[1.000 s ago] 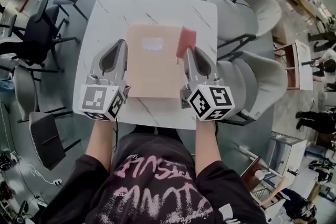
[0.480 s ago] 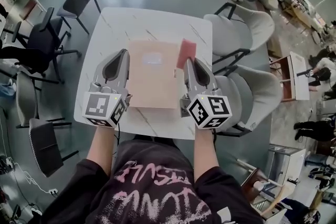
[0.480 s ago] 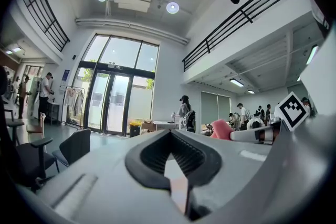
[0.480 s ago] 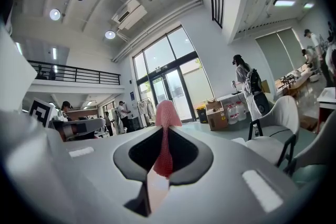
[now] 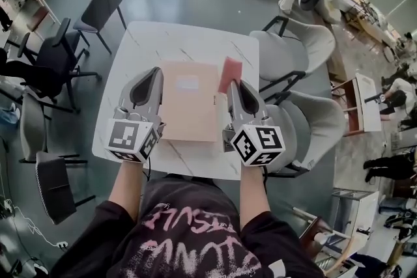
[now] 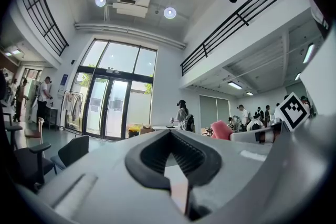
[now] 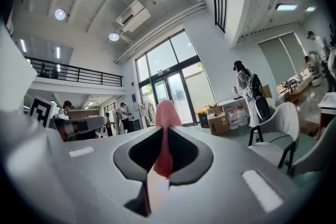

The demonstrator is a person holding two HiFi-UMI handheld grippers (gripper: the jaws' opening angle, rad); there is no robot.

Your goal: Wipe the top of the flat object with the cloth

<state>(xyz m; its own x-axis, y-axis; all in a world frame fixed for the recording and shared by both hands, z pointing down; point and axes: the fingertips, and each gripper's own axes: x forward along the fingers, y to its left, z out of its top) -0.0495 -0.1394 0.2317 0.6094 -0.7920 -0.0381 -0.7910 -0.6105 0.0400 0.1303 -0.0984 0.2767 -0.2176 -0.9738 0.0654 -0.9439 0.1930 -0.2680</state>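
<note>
Chair-ringed table (image 5: 182, 32): right hand-held gripper (image 5: 232, 83) pinches cloth (image 5: 231, 68), left hand-held gripper (image 5: 156, 72) closed, beside folder (image 5: 189, 111).

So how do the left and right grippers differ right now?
The right gripper is shut on the pink cloth; the left gripper is shut on nothing. The right sits at the right edge of the flat object, the left at its left edge. Both point forward.

The pink cloth's (image 5: 231, 68) lower end hides behind the right gripper (image 5: 234, 84); the tan folder's (image 5: 189, 117) white label (image 5: 187, 83) is unreadably small.
</note>
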